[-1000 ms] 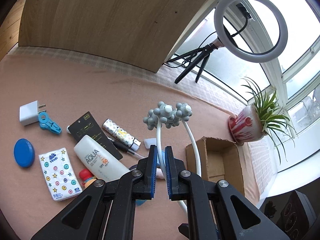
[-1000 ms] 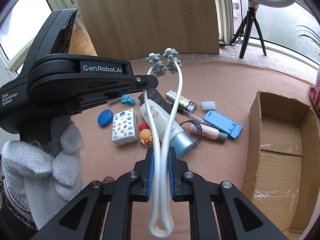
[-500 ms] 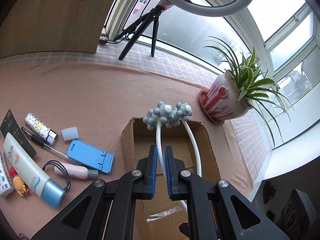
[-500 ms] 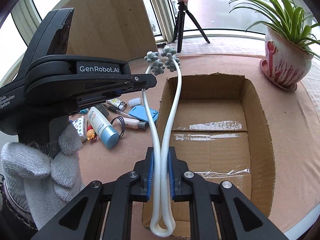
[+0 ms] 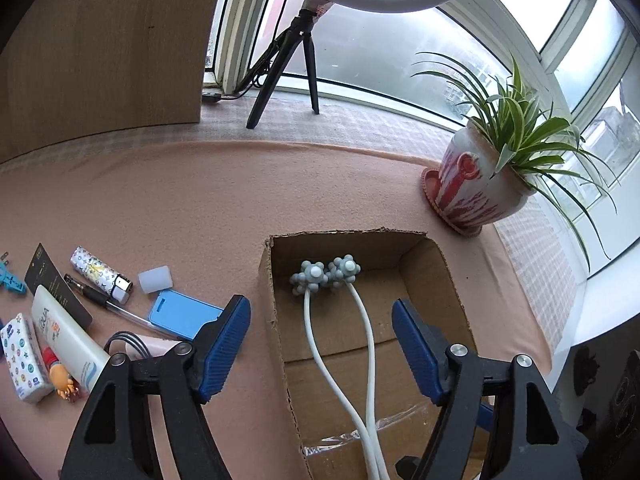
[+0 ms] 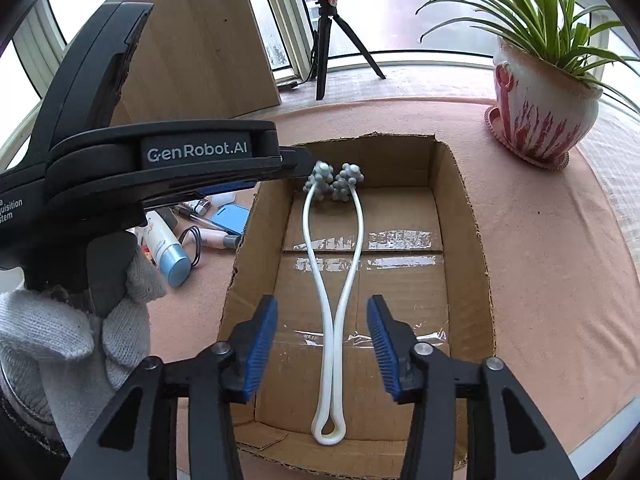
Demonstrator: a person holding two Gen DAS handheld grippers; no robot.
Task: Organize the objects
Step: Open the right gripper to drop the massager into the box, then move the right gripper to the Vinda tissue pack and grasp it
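A white two-armed massager with grey knobbly heads (image 6: 334, 264) lies inside the open cardboard box (image 6: 472, 240); it also shows in the left wrist view (image 5: 340, 320), in the box (image 5: 432, 268). My left gripper (image 5: 322, 344) is open above the box, its blue pads either side of the massager's arms and apart from them. My right gripper (image 6: 322, 348) is open too, over the massager's looped end. The left gripper's black body (image 6: 160, 168) crosses the left of the right wrist view.
Loose items lie left of the box on the pink cloth: a blue phone stand (image 5: 182, 314), a lighter (image 5: 100, 274), a pen, a sunscreen tube (image 5: 66, 338), a tissue pack (image 5: 22, 356). A potted plant (image 5: 476, 184) stands far right; a ring-light tripod (image 5: 288, 64) behind.
Both grippers carried the massager from the loose items over to the box, then opened. The massager has dropped from their jaws and now lies on the box floor.
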